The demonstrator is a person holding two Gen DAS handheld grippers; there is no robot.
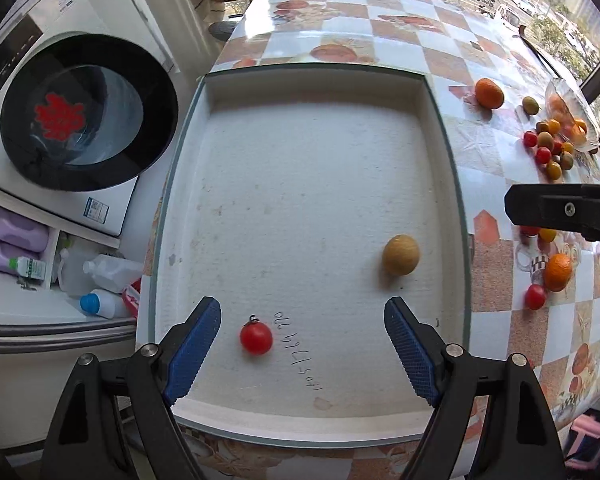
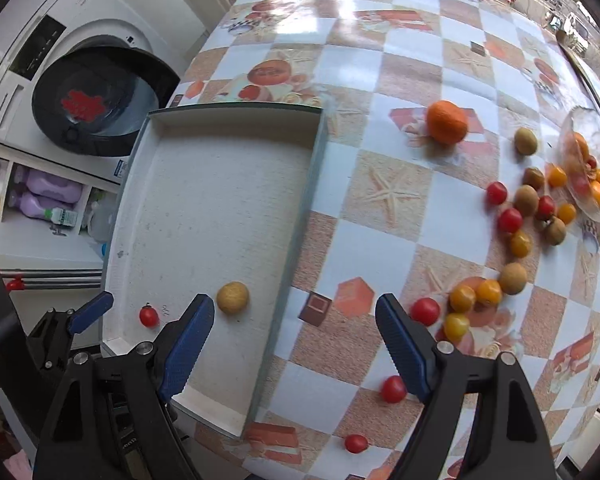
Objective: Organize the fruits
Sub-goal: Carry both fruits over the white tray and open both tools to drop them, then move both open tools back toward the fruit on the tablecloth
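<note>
Hovering low over the near end of the white foam tray, left gripper with blue pads spread wide and gripping nothing. Lying between those pads, nearer the left one, a red cherry tomato with its stem curl up, resting on the tray floor beside some handwritten marks. Sitting further in, toward the tray's right wall, a tan round fruit. Hanging over the checkered worktop just right of the tray, right gripper likewise spread open and empty, its left pad over the tray's near right corner, its right pad close to a red tomato. Lying nearer than that pad, right of the tray, two more red tomatoes and. Spreading away to the right of the tray, a loose scatter of yellow tomatoes, red ones and brown round fruits. Resting beyond the tray's far right corner, an orange. Tipping at the far right edge of the worktop, well apart from the tray, a clear glass bowl holding some orange fruits. Standing left of the tray, off the worktop, a white washing machine with a dark round door.
</note>
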